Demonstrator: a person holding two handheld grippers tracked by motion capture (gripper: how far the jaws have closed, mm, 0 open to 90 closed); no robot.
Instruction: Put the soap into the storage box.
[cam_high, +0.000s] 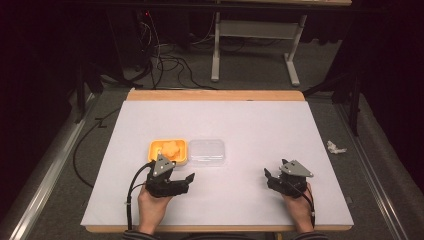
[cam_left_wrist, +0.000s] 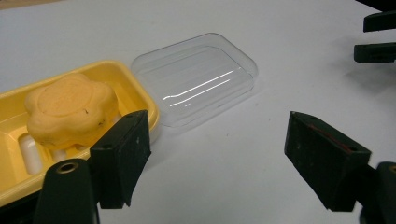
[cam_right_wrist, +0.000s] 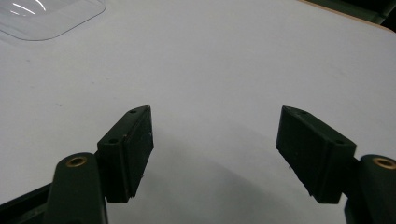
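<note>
High view has both grippers parked near the front edge of the white counter (cam_high: 280, 125), so this looks like a setup moment to me, nothing grabbed yet. The left gripper (cam_high: 186, 178) sits just in front of the yellow soap dish (cam_high: 154, 148), and its fingers (cam_left_wrist: 122, 154) are spread wide with nothing between them, basically aimed at the gap where the dish meets the clear lid (cam_high: 207, 151). The orange flower-shaped soap (cam_left_wrist: 70, 109) is lying in the dish, resting on the ridged bottom, which makes sense since that's what keeps it off any water. The lid lies flat on the counter right beside the dish, touching or nearly so along one edge, hollow side up as far as I can tell, so the box is open and the lid is handy for whoever closes it. The right gripper (cam_high: 267, 174) is well apart from all that, off on bare counter, fingers (cam_right_wrist: 128, 151) also wide open and empty, with just a corner of the lid peeking into the top left of its own view. My guess is the left one goes for the dish or lid first since it's the one already lined up.
</note>
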